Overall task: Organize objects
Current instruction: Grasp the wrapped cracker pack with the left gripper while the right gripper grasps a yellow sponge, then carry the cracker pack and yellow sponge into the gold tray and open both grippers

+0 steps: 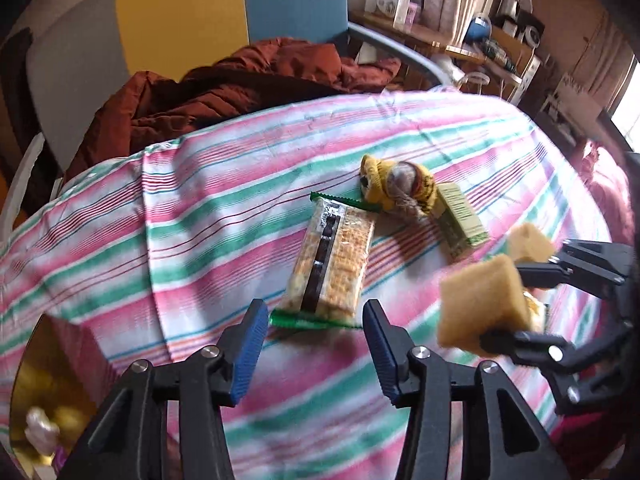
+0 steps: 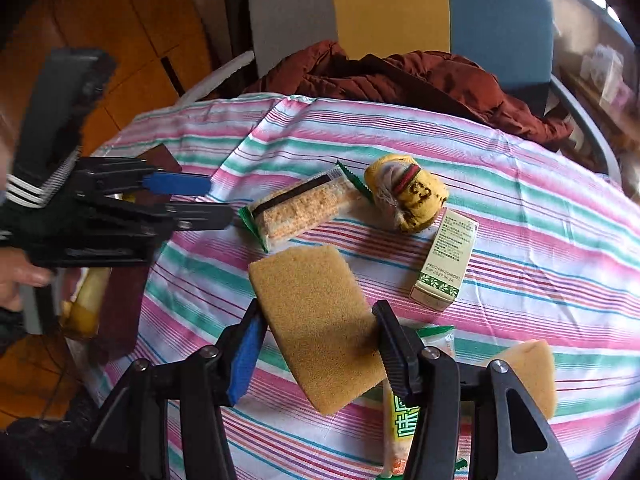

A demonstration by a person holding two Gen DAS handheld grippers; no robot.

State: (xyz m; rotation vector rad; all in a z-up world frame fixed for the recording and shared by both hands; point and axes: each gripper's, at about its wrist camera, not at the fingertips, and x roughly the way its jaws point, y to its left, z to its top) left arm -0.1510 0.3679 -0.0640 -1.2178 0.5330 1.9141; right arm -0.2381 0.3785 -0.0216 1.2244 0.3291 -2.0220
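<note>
Right now the right tool [image 2: 318, 344] grips a sponge [image 2: 320, 324] above the desk [image 2: 540, 240]. Just ahead of the wide, empty left tool [image 1: 316, 328] lies the cracker pack [image 1: 332, 264], long axis pointing away from it.

The left wrist view looks forward along the left gripper [image 1: 316, 344], low and close over the striped tabletop [image 1: 224, 184], facing a chair [image 1: 192, 12] at the far edge. The right wrist view looks along the right gripper [image 2: 320, 356] from slightly higher, facing the same chair [image 2: 392, 4]. Both share the middle of the tabletop [image 2: 540, 240]: the cracker packet [image 1: 332, 264] [image 2: 304, 208], the yellow knitted bundle [image 1: 396, 190] [image 2: 408, 194] and the small green box [image 1: 462, 222] [image 2: 446, 258]. Each view catches the other gripper at its edge: the right one at the left view's right, the left one at the right view's left.
</note>
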